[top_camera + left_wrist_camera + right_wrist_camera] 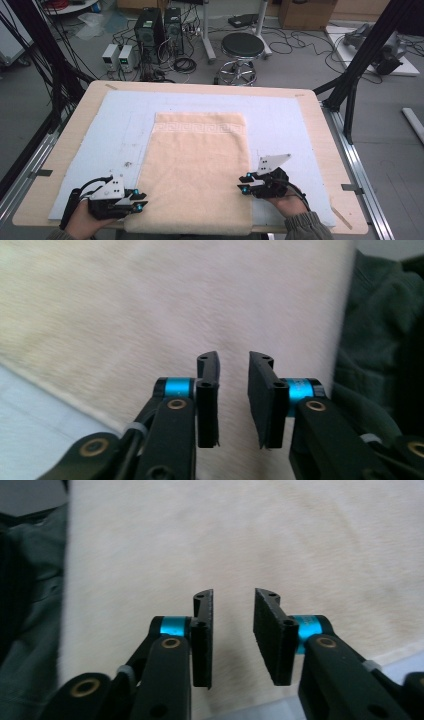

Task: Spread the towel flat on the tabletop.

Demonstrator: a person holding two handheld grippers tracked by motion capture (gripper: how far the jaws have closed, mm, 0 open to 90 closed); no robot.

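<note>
My left tool (pixel 142 200) sits with its jaws a little apart and nothing between them, and my right tool (pixel 242 184) is just the same, released. Both point inward at the near end of the beige towel (pixel 197 170), one tool at each side edge. The towel stretches away from them, flat on the pale blue mat (pixel 115 125) covering the bench (pixel 75 125), its patterned band (pixel 199 128) at the far end.
</note>
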